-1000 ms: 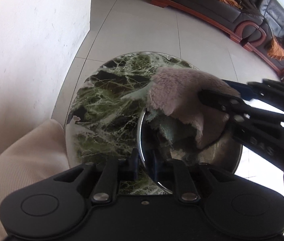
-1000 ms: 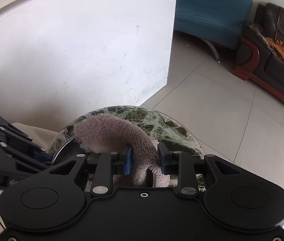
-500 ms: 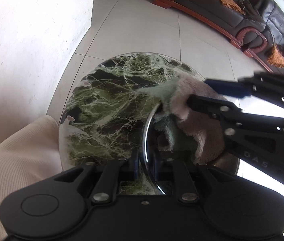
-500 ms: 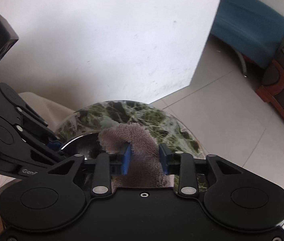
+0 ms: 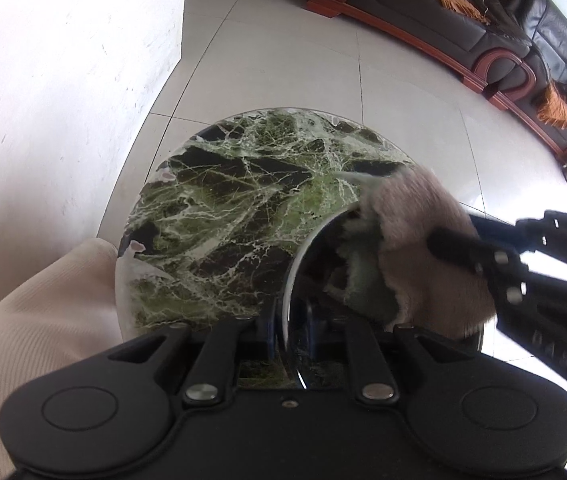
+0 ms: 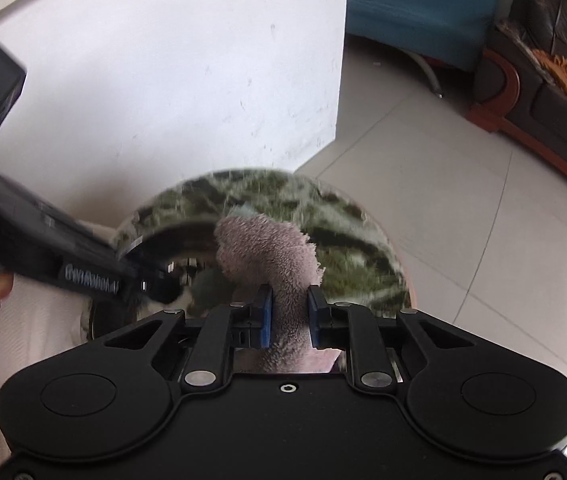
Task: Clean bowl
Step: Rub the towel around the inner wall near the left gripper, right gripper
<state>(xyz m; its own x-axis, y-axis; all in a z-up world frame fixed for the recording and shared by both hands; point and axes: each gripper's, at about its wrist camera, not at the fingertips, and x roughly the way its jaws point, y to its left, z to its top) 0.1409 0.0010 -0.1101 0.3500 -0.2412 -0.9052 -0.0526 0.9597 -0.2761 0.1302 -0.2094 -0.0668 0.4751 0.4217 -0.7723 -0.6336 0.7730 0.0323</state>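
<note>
Left gripper (image 5: pixel 291 332) pitched steeply down, clamped on near rim of steel bowl (image 5: pixel 303 264) on marble table (image 5: pixel 219 216). Right gripper (image 6: pixel 289 316) angled down, jaws just closing, pinching pink cloth (image 6: pixel 267 252) inside bowl.

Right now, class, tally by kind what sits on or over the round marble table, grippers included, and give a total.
Grippers: 2, the left gripper shut on the rim of the bowl, the right gripper shut on the cloth
Steel bowl: 1
Pinkish cloth: 1
Total: 4, over the marble table
</note>
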